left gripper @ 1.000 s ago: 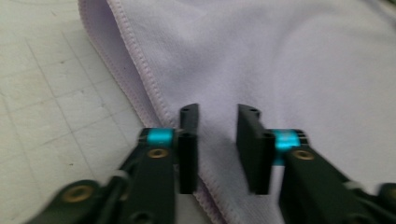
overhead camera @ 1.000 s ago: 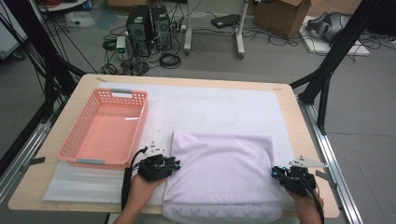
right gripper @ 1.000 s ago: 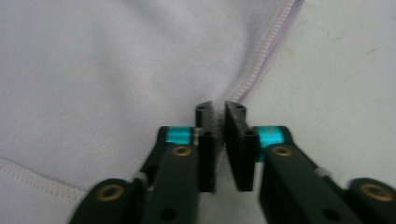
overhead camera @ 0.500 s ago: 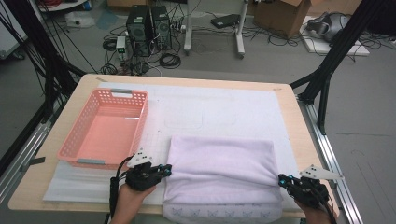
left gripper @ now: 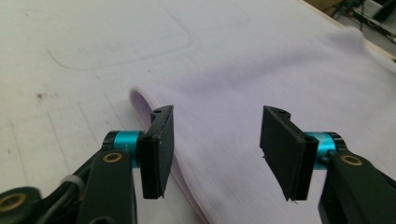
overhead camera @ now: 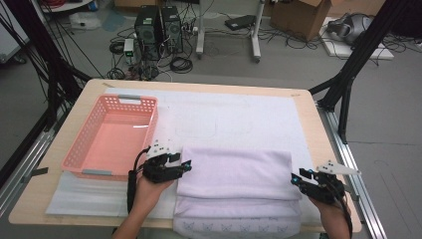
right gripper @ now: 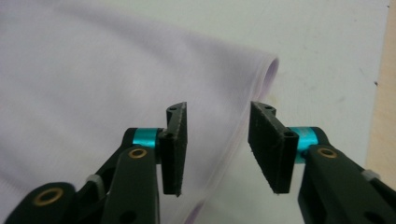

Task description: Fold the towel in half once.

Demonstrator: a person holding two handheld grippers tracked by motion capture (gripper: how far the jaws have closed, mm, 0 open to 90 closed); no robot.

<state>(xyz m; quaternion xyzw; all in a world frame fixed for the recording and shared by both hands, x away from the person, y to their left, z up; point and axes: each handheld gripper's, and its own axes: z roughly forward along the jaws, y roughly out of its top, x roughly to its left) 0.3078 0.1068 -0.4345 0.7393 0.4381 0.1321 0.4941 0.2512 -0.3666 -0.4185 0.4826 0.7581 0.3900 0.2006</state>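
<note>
Lavender towel (overhead camera: 234, 174) shows no readable writing.

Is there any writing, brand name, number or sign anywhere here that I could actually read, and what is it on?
None can be read.
The folded towel has a row of small blue butterfly-like figures along its near edge, a pattern, not letters.
The pink basket carries no label.
The computer towers and cardboard box on the floor are too small and blurred to read.
</note>
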